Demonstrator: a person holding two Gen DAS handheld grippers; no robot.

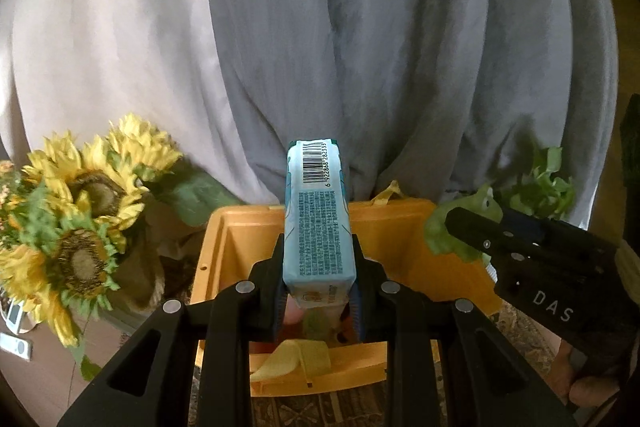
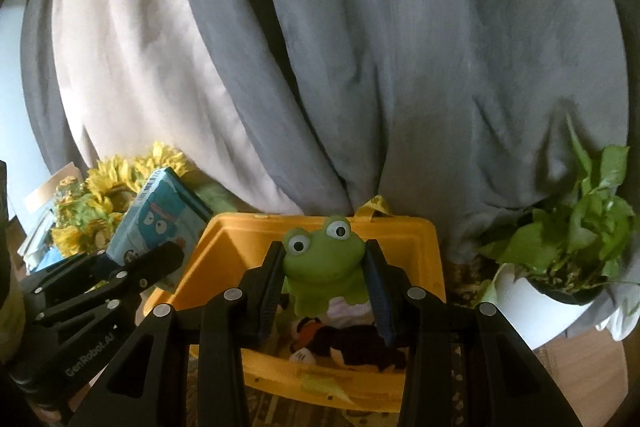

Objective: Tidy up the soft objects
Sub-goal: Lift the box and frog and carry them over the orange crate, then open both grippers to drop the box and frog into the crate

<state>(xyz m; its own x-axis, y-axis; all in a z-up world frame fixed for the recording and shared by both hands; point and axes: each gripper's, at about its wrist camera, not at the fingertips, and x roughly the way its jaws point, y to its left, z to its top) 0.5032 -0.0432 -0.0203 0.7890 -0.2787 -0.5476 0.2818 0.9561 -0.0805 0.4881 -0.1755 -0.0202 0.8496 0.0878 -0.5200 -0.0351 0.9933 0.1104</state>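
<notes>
My left gripper (image 1: 318, 251) is shut on a light blue tissue pack (image 1: 318, 227) with a barcode, held upright above the yellow bin (image 1: 240, 227). The pack also shows in the right wrist view (image 2: 160, 223), left of the bin. My right gripper (image 2: 324, 263) is shut on a green toy frog (image 2: 324, 263), held over the yellow bin (image 2: 420, 247). The frog and right gripper show in the left wrist view (image 1: 464, 227) at the bin's right edge. Inside the bin lie a black plush toy (image 2: 360, 345) and a yellow cloth (image 1: 296, 357).
A sunflower bouquet (image 1: 80, 211) stands left of the bin. A potted green plant (image 2: 568, 239) in a white pot stands to its right. Grey and white curtains (image 2: 360, 47) hang behind. A patterned mat (image 1: 320, 407) lies under the bin.
</notes>
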